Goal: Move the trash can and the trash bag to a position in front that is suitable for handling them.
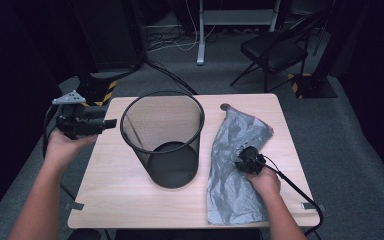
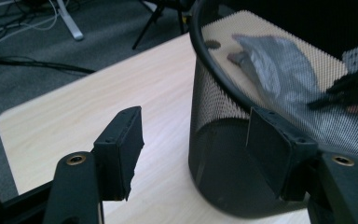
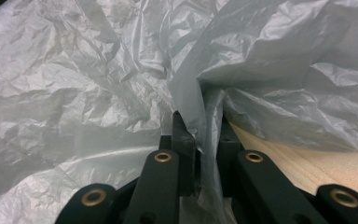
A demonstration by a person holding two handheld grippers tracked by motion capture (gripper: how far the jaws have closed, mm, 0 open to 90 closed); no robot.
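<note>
Left tool (image 1: 111, 123): held above the surface's left edge, pointing toward the mesh bin (image 1: 163, 137); jaws spread apart with nothing between them.
Right tool (image 1: 243, 159): pointing down onto the grey plastic bag (image 1: 235, 150), jaws clenched on a pinched fold of it, as the right gripper view shows.
Grey plastic bag: lying crumpled and lengthwise on the right half of the wooden surface (image 1: 115, 175), beside the bin, not touching it.
Mesh bin: black, upright, near the middle of the surface, mouth open.
Beyond: a folding chair (image 1: 275, 50) on the grey floor behind the surface.
</note>
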